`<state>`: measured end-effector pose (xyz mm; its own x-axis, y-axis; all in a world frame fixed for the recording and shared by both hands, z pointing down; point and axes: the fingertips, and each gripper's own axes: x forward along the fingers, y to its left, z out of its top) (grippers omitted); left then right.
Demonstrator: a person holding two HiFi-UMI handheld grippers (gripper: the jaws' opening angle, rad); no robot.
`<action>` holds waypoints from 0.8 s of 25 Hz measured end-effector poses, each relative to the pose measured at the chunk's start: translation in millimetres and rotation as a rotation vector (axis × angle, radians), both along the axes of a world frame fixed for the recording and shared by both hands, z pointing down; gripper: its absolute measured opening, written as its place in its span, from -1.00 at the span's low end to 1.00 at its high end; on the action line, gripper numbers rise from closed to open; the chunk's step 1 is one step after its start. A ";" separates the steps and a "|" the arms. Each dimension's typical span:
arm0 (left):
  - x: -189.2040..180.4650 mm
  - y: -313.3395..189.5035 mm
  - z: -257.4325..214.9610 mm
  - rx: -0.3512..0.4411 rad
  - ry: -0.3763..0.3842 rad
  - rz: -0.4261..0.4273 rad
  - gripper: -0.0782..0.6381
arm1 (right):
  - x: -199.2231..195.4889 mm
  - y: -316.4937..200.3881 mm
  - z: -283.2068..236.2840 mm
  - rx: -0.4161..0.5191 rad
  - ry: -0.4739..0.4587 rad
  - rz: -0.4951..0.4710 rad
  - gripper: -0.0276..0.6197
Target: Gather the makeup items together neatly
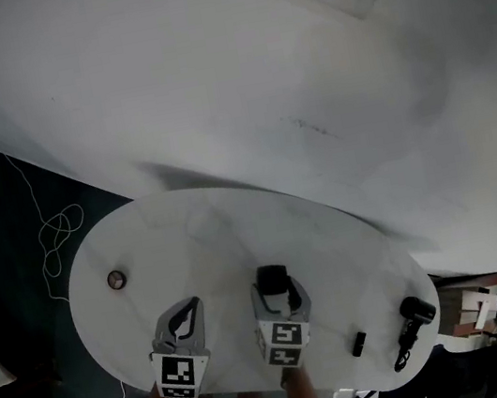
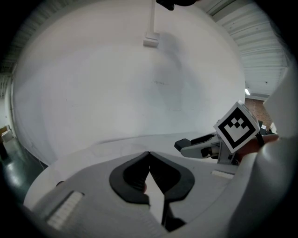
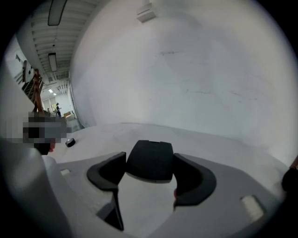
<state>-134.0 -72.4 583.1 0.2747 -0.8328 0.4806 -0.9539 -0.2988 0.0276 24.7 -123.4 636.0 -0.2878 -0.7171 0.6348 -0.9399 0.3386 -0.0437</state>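
The right gripper (image 1: 276, 293) is clamped on a flat black case (image 3: 150, 160), one jaw on each side edge. We take the case to be a makeup compact, though the views are too coarse to confirm this. Its broad face is up. Its long axis runs along the jaws, and the free end points away from the person toward the white wall (image 1: 234, 62). We cannot read any print on it.

The left gripper (image 2: 149, 155) is clenched, tips touching, with only the bare tabletop showing behind the pads. It stands just beside the right gripper, on that gripper's left, and both point away from the person. Each gripper carries a marker cube with black-and-white square patterns. These patterns are the only markings we can resolve.

Both grippers sit over the near edge of the white oval table (image 1: 234, 224).

- A small round pot (image 1: 117, 279) lies near the table's left edge, well apart from the held case.
- A short black stick (image 1: 359, 344) lies to the right of the right gripper, near the front edge, long axis roughly toward and away from the person.
- A larger black tool (image 1: 411, 322) lies near the table's right end. Its bulky head points away from the person and its looped end reaches the table edge.

A white cable (image 1: 55, 237) lies on the dark floor to the table's left.
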 end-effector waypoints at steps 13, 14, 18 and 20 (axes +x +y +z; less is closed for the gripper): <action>75.3 23.6 -27.5 0.049 0.023 0.153 -0.75 | 81.6 59.4 -39.1 0.053 0.019 0.118 0.09; 83.4 26.0 -28.4 0.050 0.025 0.169 -0.76 | 88.4 63.4 -41.7 0.060 0.018 0.125 0.08; 111.6 33.2 -31.6 0.057 0.028 0.223 -0.76 | 115.6 81.2 -42.7 0.062 0.022 0.169 0.08; 124.3 37.3 -31.8 0.059 0.029 0.245 -0.76 | 128.7 91.0 -40.8 0.058 0.024 0.192 0.08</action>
<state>-9.8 -35.2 551.3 0.4843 -0.7661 0.4226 -0.8521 -0.5226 0.0293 153.4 -32.4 595.3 -0.1280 -0.7930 0.5956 -0.9880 0.1546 -0.0064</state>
